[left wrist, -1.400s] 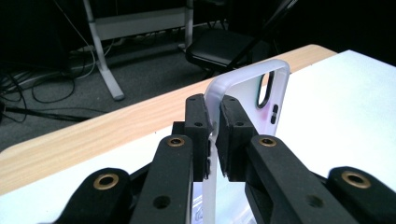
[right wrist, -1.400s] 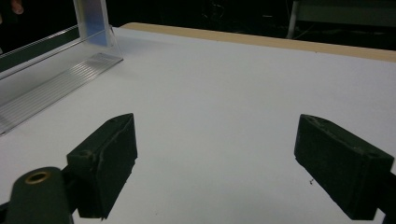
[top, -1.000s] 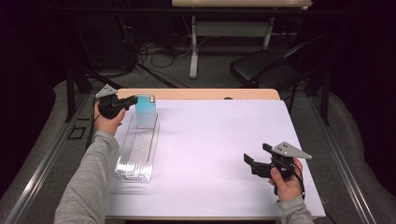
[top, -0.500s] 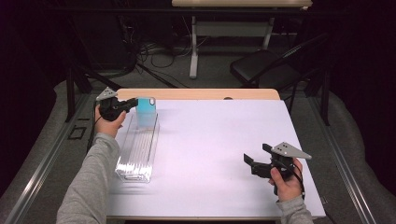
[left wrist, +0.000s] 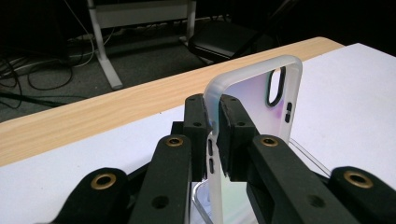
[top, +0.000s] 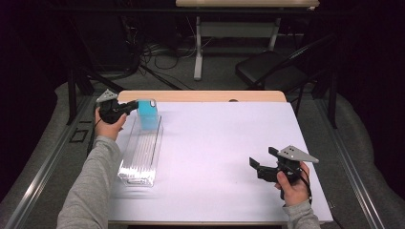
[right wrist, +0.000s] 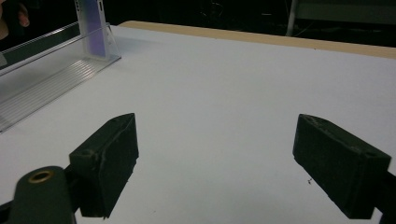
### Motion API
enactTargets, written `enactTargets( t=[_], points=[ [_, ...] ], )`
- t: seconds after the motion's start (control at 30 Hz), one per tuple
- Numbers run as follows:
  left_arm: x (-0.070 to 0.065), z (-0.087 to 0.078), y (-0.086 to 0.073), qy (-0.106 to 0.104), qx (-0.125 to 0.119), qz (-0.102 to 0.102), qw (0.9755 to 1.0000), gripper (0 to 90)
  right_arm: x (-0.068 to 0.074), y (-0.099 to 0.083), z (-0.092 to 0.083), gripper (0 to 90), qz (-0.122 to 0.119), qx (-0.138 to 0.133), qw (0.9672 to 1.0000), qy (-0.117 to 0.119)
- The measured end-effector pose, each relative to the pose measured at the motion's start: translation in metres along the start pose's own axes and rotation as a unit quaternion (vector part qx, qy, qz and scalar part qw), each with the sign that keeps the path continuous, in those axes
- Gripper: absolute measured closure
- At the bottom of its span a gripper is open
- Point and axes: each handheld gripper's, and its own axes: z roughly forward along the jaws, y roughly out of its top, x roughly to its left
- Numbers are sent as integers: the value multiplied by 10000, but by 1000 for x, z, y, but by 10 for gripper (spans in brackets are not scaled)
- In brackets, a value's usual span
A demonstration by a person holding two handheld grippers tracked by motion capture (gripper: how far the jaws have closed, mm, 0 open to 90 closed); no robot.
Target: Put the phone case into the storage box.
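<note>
Clear plastic makes the long tray point(top: 140, 155). At its far end the left gripper point(left wrist: 212, 126) pinches a phone case point(left wrist: 261, 100), upright. I think the case is being set in; next, let go gently. The right gripper point(top: 261, 168) rests open, empty.

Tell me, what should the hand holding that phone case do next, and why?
Probably ease the phone case straight down into the clear tray. The left gripper has its jaws shut on the case's edge, holding it upright at the tray's far end, while the right gripper sits open, apart.
</note>
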Motion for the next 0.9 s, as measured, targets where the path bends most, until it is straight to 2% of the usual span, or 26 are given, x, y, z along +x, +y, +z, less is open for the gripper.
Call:
enactTargets(
  t=[0.33, 0.67, 0.9],
  points=[
    [5, -1, -6, 21, -104, -237, 9997, 825, 0, 0, 0, 136, -16, 3, 10000, 13],
    [5, -1, -6, 76, -105, -248, 9996, 808, 0, 0, 1, 136, -5, 14, 10000, 28],
    [5, -2, -5, 151, -128, -286, 9994, 746, 0, 0, 1, 137, -7, 10, 10000, 30]
  ],
)
